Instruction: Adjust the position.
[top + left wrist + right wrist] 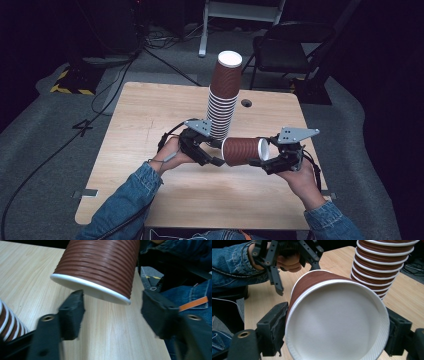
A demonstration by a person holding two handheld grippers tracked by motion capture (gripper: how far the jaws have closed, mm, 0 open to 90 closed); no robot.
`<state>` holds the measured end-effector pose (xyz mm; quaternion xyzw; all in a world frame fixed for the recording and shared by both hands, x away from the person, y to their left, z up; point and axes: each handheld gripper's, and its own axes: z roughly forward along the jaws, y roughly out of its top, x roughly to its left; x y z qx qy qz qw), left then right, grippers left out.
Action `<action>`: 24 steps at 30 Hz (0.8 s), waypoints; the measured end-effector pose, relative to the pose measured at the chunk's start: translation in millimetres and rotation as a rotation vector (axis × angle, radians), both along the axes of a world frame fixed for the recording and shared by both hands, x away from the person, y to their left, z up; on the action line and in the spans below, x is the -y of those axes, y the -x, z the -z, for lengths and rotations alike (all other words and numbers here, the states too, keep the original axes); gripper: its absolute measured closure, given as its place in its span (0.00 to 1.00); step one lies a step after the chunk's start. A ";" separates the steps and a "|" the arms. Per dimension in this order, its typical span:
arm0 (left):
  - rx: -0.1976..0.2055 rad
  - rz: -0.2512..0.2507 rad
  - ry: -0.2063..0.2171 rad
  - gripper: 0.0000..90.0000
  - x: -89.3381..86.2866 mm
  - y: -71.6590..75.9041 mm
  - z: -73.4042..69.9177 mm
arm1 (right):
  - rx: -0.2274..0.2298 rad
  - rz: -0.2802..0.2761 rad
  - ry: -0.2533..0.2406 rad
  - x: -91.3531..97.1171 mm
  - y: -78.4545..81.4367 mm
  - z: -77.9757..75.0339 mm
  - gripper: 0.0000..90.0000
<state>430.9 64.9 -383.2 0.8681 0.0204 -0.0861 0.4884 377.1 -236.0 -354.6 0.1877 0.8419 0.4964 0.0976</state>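
Over the middle of the surface, the right claw grips a single brown cup lying sideways, its jaws pressed against the base end. The cup's open rim faces the left claw, whose jaws stand spread on either side of that rim without touching it. The stack of cups rises upside down just behind, toward the far edge. Judging by this, one cup is being separated or passed over; next the left claw needs to close on the rim.
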 end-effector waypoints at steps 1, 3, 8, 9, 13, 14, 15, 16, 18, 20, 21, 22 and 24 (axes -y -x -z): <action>-0.003 0.009 0.007 0.47 -0.5 -0.5 0.0 | 0.005 0.000 -0.001 -0.3 0.5 0.1 0.23; -0.014 0.018 0.020 0.52 -1.7 -1.0 0.3 | 0.015 -0.003 -0.001 -1.1 1.6 0.7 0.23; -0.034 0.029 0.035 0.56 -1.3 -1.8 1.8 | 0.034 -0.004 -0.004 -1.6 3.4 4.9 0.23; -0.033 0.031 0.033 0.57 -0.7 -1.8 2.1 | 0.038 -0.003 -0.006 -1.8 4.0 6.0 0.23; -0.023 0.022 0.003 0.62 2.6 -1.8 3.9 | 0.037 -0.010 -0.004 -3.1 4.5 8.5 0.23; -0.025 0.024 -0.005 0.63 3.2 -1.8 4.3 | 0.038 -0.009 0.004 -3.8 4.5 9.3 0.23; -0.027 0.027 -0.008 0.65 3.6 -1.6 4.9 | 0.036 -0.011 0.010 -4.5 4.7 10.1 0.23; -0.026 0.028 -0.013 0.67 3.9 -1.6 5.3 | 0.035 -0.015 0.018 -5.3 4.9 10.9 0.23; -0.026 0.029 -0.016 0.68 4.1 -1.6 5.4 | 0.036 -0.012 0.029 -5.9 5.1 11.6 0.23; -0.024 0.028 -0.016 0.69 4.1 -1.6 5.1 | 0.028 -0.009 0.040 -6.2 4.6 12.8 0.23; -0.022 0.026 -0.017 0.70 4.1 -1.3 4.8 | 0.026 -0.009 0.041 -6.1 4.3 13.0 0.23; -0.022 0.026 -0.017 0.70 4.1 -1.3 4.8 | 0.025 -0.008 0.044 -6.2 4.2 13.4 0.23; -0.016 0.027 -0.020 0.72 4.1 -0.5 4.3 | 0.023 -0.007 0.048 -6.4 4.1 13.9 0.23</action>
